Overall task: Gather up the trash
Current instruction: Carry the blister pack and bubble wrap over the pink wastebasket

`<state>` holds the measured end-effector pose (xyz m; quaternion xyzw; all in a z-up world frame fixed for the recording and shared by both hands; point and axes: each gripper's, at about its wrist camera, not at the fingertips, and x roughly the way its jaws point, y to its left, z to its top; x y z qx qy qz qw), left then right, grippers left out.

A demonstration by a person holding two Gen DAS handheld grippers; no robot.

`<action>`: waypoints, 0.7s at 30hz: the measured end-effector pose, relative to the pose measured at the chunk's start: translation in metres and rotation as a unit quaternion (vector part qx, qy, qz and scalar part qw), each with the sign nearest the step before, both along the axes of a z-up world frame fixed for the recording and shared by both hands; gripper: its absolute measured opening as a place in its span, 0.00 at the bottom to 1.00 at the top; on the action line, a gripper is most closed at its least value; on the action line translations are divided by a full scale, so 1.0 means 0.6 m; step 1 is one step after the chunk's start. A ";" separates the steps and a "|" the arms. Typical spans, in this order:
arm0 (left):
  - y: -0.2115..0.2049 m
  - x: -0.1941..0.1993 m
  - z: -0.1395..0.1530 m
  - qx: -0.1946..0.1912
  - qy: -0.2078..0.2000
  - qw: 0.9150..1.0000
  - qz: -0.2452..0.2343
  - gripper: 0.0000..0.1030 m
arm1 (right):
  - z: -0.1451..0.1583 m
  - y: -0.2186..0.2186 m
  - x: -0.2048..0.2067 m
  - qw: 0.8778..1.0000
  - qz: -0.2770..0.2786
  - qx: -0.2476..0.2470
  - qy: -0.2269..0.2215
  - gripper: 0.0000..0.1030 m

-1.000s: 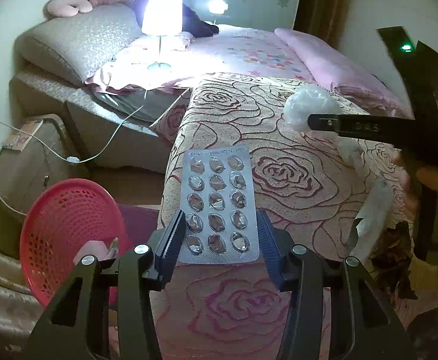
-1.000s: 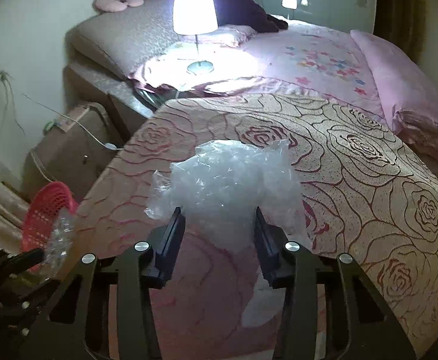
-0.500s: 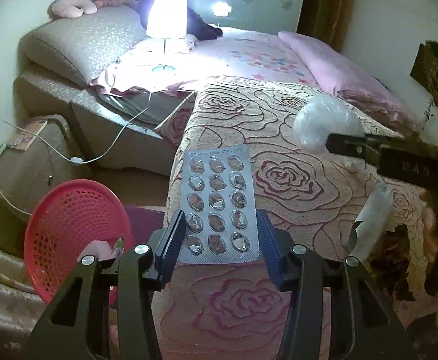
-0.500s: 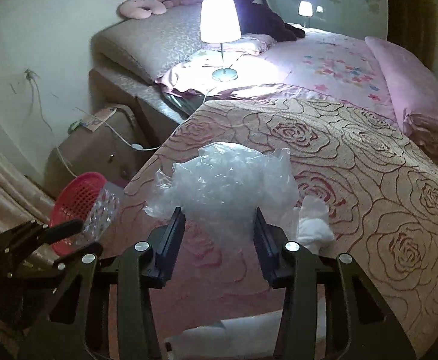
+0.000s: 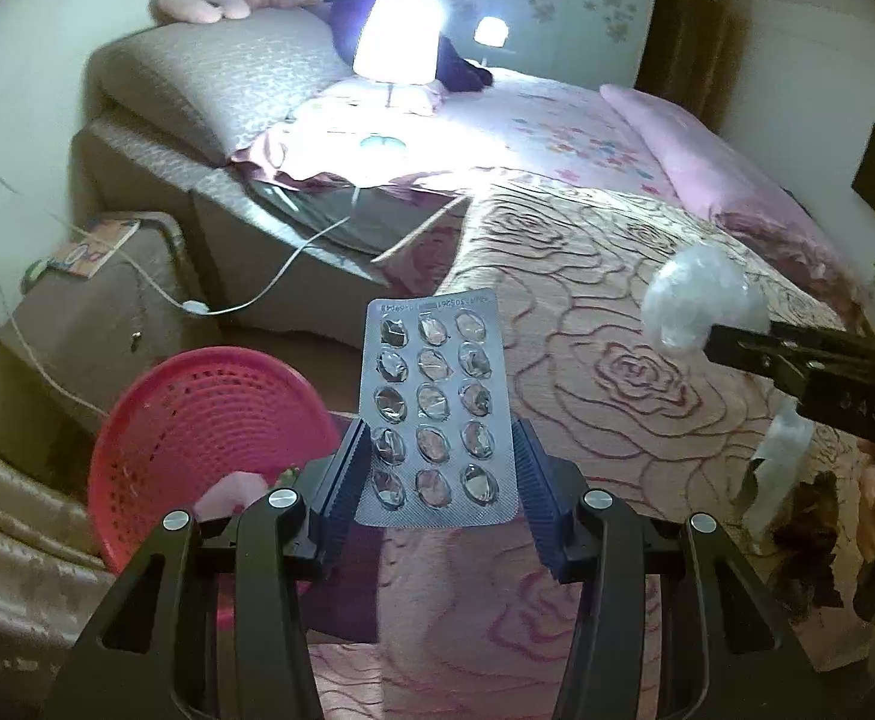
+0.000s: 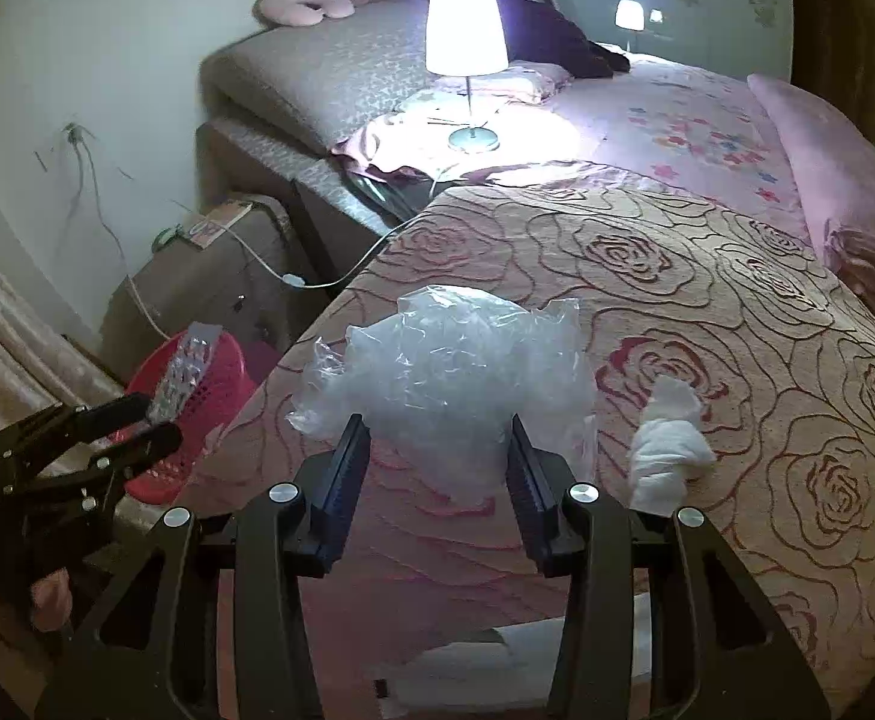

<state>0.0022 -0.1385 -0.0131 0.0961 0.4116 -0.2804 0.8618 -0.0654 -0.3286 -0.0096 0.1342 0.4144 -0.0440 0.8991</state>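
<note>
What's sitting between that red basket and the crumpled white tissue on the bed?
In the right wrist view, the crumpled clear plastic, gripped by the right gripper, lies between the red basket and the white tissue.

Blister pack top edge – mirrored print, digits unclear; nothing else legible.

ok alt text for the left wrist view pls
The left gripper holds an empty blister pack upright, above a red basket on the floor beside a rose-patterned bed. At right, the right gripper holds crumpled clear plastic; a lit lamp glows behind.
</note>
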 end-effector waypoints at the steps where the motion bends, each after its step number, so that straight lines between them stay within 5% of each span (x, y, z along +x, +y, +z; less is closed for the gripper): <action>1: 0.005 0.002 0.001 0.000 0.000 1.000 0.004 0.45 | 0.000 0.003 0.001 1.000 0.002 0.000 0.000 0.42; 21: 0.148 0.052 -0.021 0.013 0.004 0.996 0.093 0.45 | 0.009 0.135 0.083 0.996 0.092 -0.011 0.012 0.42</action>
